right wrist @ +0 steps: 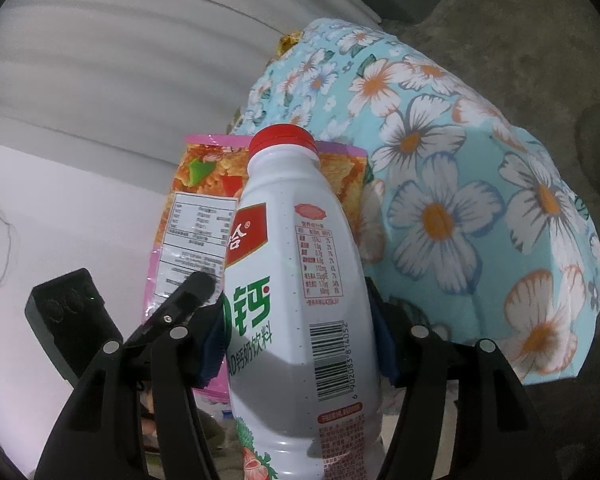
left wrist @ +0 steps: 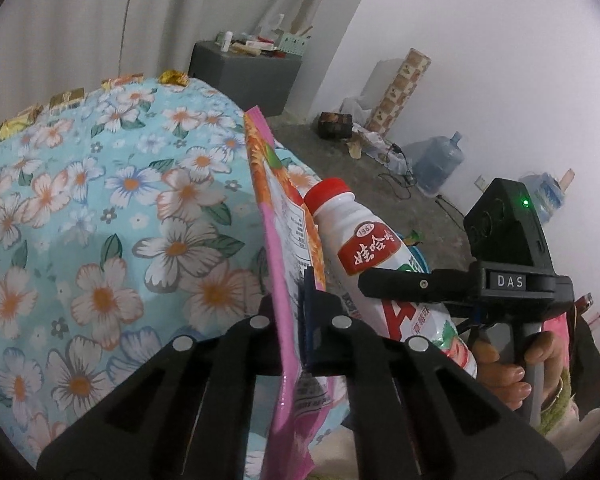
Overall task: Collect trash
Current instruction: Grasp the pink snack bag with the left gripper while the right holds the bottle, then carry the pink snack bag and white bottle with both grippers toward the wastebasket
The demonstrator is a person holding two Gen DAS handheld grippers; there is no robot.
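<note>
I see white wall (left wrist: 480,60) | pale pleated curtain (left wrist: 100,12) | bare concrete floor (left wrist: 340,152) | dark grey cabinet (left wrist: 244,72), cluttered top | blue water jug (left wrist: 440,164) by wall | floral blue cloth (left wrist: 100,200) over table | dim, flat light

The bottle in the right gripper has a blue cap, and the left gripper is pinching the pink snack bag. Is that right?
Almost. The cap is red, not blue; the right wrist view shows it clearly at the top of the white bottle. The rest holds: the right gripper is shut on the bottle, and the left gripper is pinching the pink snack bag.
</note>
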